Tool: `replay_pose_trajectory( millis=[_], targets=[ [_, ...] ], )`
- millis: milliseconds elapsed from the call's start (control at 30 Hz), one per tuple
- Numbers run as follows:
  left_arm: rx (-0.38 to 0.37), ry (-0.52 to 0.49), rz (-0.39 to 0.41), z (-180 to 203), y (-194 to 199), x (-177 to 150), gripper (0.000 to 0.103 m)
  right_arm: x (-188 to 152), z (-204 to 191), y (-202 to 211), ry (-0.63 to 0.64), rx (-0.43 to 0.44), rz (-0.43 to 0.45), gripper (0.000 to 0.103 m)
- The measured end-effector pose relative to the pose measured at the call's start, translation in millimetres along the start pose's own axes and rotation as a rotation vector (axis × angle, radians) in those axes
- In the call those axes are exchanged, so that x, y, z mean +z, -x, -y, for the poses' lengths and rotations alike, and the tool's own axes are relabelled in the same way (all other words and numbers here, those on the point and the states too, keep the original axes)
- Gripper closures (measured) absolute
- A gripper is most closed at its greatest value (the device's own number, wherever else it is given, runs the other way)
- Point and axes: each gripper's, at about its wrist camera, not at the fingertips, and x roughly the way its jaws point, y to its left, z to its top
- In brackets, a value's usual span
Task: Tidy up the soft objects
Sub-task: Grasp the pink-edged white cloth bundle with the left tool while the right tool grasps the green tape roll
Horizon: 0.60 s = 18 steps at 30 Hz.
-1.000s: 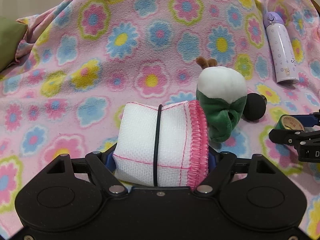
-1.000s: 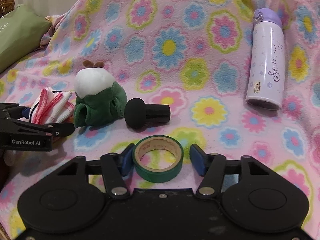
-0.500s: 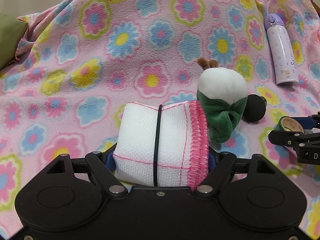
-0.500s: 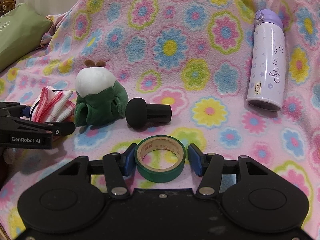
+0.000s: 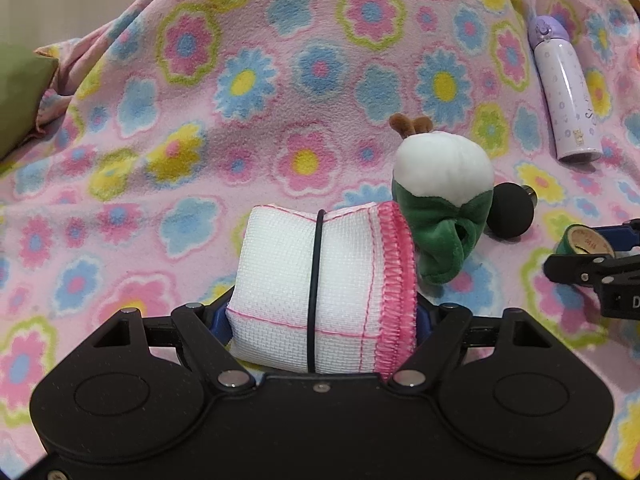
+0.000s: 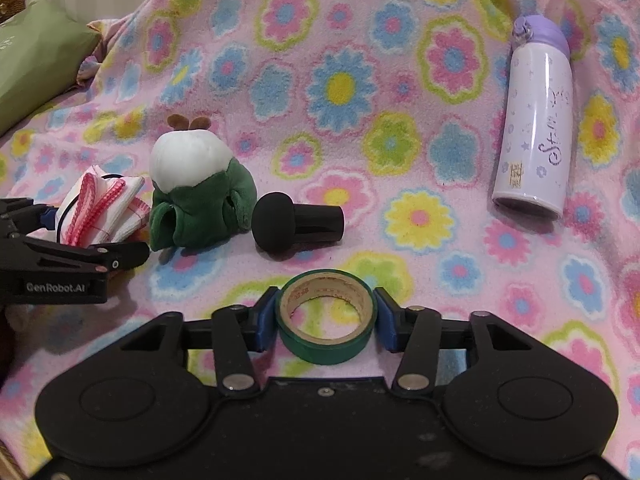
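A folded white cloth (image 5: 320, 280) with pink stitched edges and a black band around it sits between the pads of my left gripper (image 5: 320, 316), whose jaws are closing on it. The cloth rests on the flowered blanket (image 5: 280, 80). Just right of it stands a white and green plush toy (image 5: 440, 208). In the right wrist view my right gripper (image 6: 326, 320) is closing on a green tape roll (image 6: 326, 344) that lies flat on the blanket, both blue pads touching its sides. The left gripper (image 6: 80, 228) shows at that view's left edge.
A black mushroom-shaped knob (image 6: 296, 224) lies beside the plush toy. A lilac bottle (image 6: 532, 120) lies at the right on the blanket. A green cushion (image 6: 32, 60) is at the far left edge.
The right gripper's pads have drawn in from a gap on each side to touch the tape roll. The left gripper and the cloth look unmoved.
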Motion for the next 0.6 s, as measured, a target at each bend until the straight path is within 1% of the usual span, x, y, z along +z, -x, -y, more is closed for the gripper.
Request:
replay_pose_trajectory(
  millis=[133, 200, 267, 333, 400, 467, 500, 600],
  targets=[
    [0.000, 0.063, -0.028, -1.7, 10.2, 2.2, 0.028, 9.3, 2.5, 11.0, -0.042, 0.006, -0.060, 0.055],
    [0.005, 0.068, -0.027, -0.4, 20.0, 4.5, 0.028, 11.3, 3.6, 20.6, -0.055, 0.002, -0.068, 0.055],
    [0.026, 0.055, -0.036, 2.6, 33.6, 9.8, 0.028, 13.9, 3.9, 35.1, -0.067, -0.004, -0.064, 0.055],
    [0.047, 0.047, -0.068, 6.1, 45.4, 16.3, 0.028, 17.7, 4.7, 52.4, -0.096, 0.000, -0.057, 0.055],
    [0.064, 0.054, -0.124, 8.7, 59.1, 22.7, 0.028, 21.2, 7.6, 70.9, -0.146, 0.019, -0.050, 0.055],
    [0.046, 0.076, -0.178, 9.3, 73.2, 26.8, 0.028, 22.8, 11.3, 89.6, -0.203, 0.051, -0.042, 0.055],
    [0.032, 0.088, -0.192, 9.6, 80.5, 27.4, 0.028, 22.9, 12.3, 97.8, -0.225, 0.064, -0.038, 0.055],
    [0.000, 0.099, -0.182, 14.0, 104.8, 26.9, 0.028, 20.5, 10.1, 124.0, -0.263, 0.078, -0.020, 0.055]
  ],
)
